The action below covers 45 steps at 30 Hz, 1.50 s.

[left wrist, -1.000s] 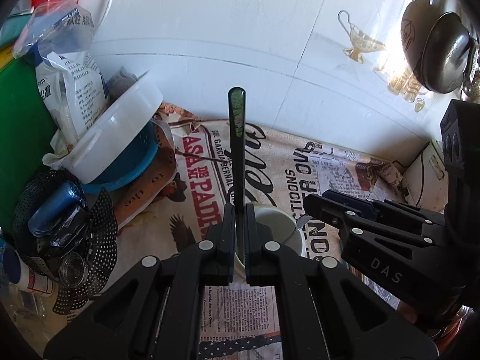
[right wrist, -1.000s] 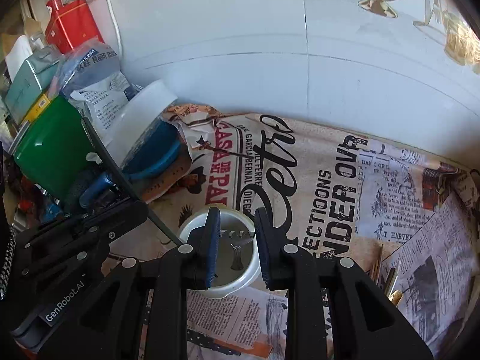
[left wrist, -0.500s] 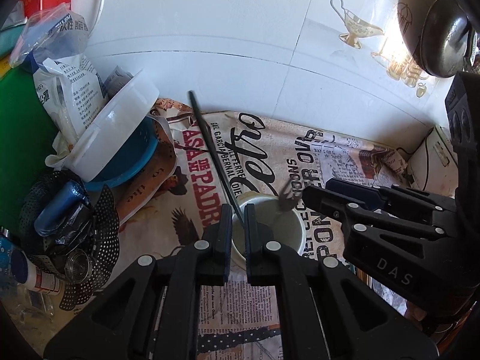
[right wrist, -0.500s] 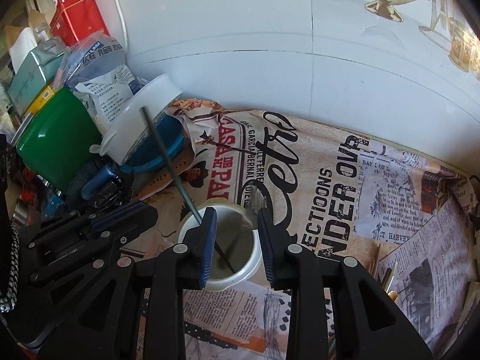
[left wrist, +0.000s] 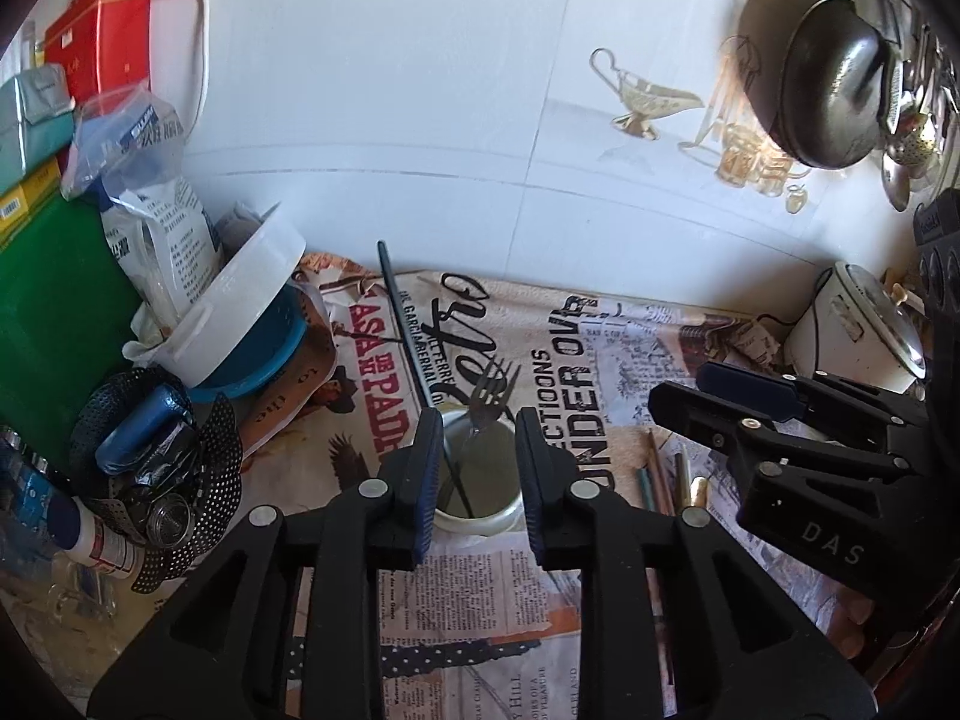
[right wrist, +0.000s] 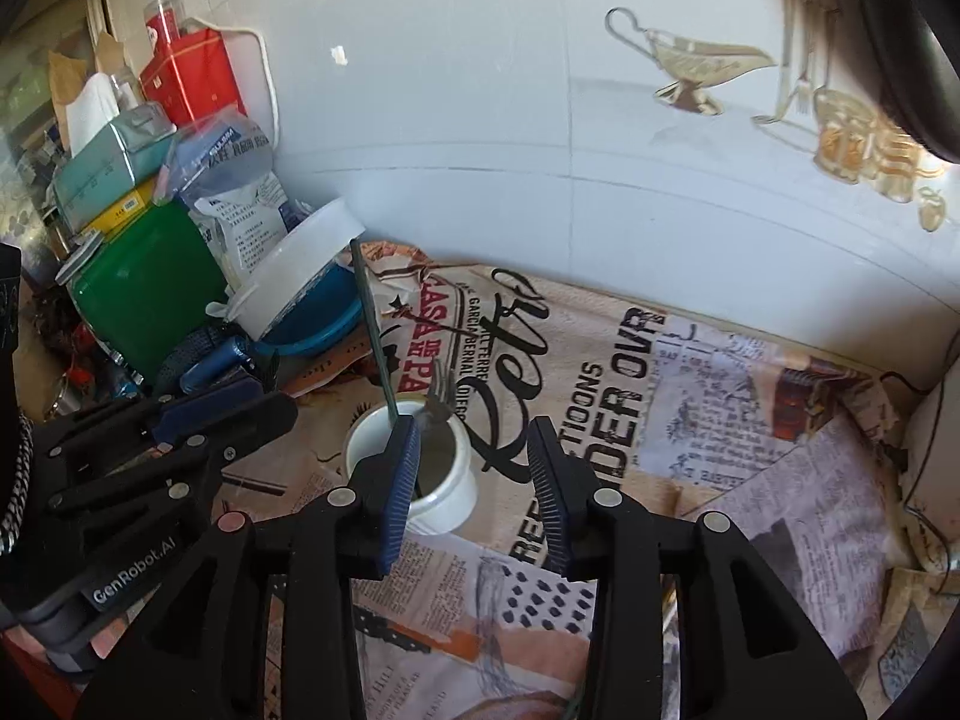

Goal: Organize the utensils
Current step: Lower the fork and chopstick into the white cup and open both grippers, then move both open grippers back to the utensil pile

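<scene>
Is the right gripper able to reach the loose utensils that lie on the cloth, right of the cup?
Probably yes. The right gripper is open, holds nothing, and hangs just beside the loose utensils. Nothing lies on them, and the cup stands clear.

right gripper [right wrist: 474, 468]: jaws just opening, nothing between | white cup [right wrist: 447, 483]: holds fork [right wrist: 437, 399], dark stick [right wrist: 372, 330]

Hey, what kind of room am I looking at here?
Most likely a home kitchen counter. A dark wok hangs on the white tiled wall, a fork stands in a white cup on the newspaper-print cover, and food packets pile up at the left.
</scene>
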Tool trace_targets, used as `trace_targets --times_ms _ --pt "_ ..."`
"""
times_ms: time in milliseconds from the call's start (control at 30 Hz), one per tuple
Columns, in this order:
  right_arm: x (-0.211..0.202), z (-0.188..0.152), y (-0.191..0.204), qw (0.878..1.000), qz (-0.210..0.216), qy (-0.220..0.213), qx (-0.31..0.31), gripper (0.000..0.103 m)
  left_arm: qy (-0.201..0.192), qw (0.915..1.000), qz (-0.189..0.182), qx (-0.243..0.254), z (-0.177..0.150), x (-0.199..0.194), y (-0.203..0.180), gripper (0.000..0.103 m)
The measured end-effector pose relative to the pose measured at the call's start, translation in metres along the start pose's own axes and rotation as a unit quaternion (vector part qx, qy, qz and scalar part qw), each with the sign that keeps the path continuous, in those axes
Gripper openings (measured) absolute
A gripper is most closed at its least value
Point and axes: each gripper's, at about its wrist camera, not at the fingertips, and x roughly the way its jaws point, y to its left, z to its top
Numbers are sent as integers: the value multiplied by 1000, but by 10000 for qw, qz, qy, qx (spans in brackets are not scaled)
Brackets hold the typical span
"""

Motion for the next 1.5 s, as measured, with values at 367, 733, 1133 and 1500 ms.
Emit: trace_targets --times_ms 367,733,1133,1500 --pt "-47 -27 -51 9989 -404 -173 165 44 -186 9994 -25 301 -12 -20 -55 61" --pt "-50 -77 -122 9936 -854 344 658 44 220 9988 -156 403 -41 20 -104 66" --pt "10 -136 -156 9813 -648 1495 1026 45 1175 9921 36 436 -96 93 -124 66" --pt "63 -142 -141 9747 -111 1850 1246 38 1621 9863 222 226 -125 123 -105 66"
